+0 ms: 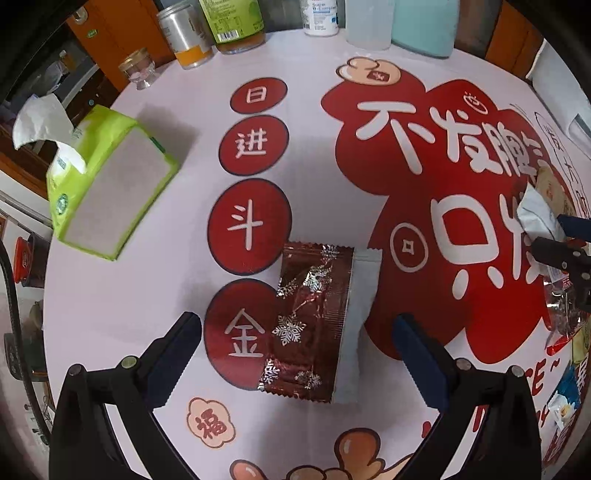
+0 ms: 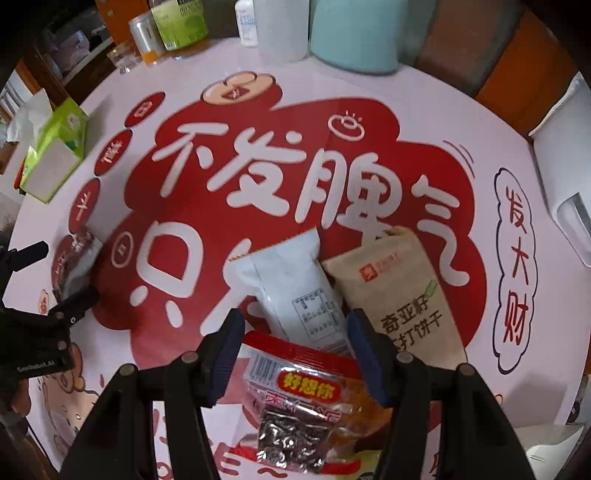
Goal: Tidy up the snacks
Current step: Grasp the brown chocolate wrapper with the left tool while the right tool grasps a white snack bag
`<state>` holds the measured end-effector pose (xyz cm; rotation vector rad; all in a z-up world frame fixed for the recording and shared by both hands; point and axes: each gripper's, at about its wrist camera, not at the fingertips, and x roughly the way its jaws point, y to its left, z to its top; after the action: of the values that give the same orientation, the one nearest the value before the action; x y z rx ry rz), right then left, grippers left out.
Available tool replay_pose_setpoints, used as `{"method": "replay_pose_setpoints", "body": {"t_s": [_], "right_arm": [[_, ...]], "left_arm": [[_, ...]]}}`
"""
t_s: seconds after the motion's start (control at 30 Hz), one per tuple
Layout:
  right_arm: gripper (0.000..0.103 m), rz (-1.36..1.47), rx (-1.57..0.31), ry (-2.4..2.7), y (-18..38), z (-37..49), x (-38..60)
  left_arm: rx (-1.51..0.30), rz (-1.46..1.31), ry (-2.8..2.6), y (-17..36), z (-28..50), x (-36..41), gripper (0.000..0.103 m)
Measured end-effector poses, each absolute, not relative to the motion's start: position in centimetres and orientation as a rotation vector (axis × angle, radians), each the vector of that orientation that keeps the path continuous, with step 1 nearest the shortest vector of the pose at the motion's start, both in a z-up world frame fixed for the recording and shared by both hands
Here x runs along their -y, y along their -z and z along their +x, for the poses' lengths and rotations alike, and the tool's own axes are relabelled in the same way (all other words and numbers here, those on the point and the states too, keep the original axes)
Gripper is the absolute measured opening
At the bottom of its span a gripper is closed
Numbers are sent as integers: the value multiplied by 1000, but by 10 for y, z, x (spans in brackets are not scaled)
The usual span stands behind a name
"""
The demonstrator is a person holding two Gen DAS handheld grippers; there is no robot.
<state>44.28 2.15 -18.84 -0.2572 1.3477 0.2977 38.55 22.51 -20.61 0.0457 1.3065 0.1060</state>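
A dark red foil snack packet (image 1: 310, 321) with silver snowflakes lies flat on the printed table, on top of a pale grey packet (image 1: 360, 295). My left gripper (image 1: 295, 354) is open, with its fingers on either side of the red packet's near end, not touching it. In the right wrist view my right gripper (image 2: 295, 350) is open over a red and clear snack bag (image 2: 299, 391). Beyond it lie a white packet (image 2: 295, 288) and a tan cracker packet (image 2: 402, 299). The red foil packet also shows in the right wrist view (image 2: 75, 258), at far left.
A green tissue pack (image 1: 110, 192) sits at the table's left. Bottles, a can (image 1: 184, 33) and a glass jar (image 1: 138, 68) line the far edge, with a teal container (image 2: 354, 33). A white appliance (image 2: 561, 192) stands at the right edge.
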Motion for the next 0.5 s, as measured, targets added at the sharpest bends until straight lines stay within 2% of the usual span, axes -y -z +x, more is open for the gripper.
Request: {"method": "replay_pose_setpoints", "body": {"t_s": [0.1,0.17,0.2,0.37,0.4,0.43,0.5], "right_arm": [[59,-259,-1365,-299,193,445,-23],[55,-252,-1378,-305,193,447,-23],[50,-262,-1379,-313,192,446,-25],[39,-253,-1402,-331,189,441,-25],[37,-243,-1402,-334,187,438,-23],[37,-229,-1408,-336,186,434,-20],[36,-219,-1397,-336,185,420,-17]], "left_arm": [[-1316,32,-92,206,388,-230,102],[-1319,23,-87,207,390,-232,102],[-1321,7,-78,207,390,-233,100],[-1304,-33,-40,206,387,-237,76],[-1284,-23,-25,203,383,-234,61],[-1267,-17,-19,200,378,-230,41],[-1265,-12,-11,198,368,-222,38]]}}
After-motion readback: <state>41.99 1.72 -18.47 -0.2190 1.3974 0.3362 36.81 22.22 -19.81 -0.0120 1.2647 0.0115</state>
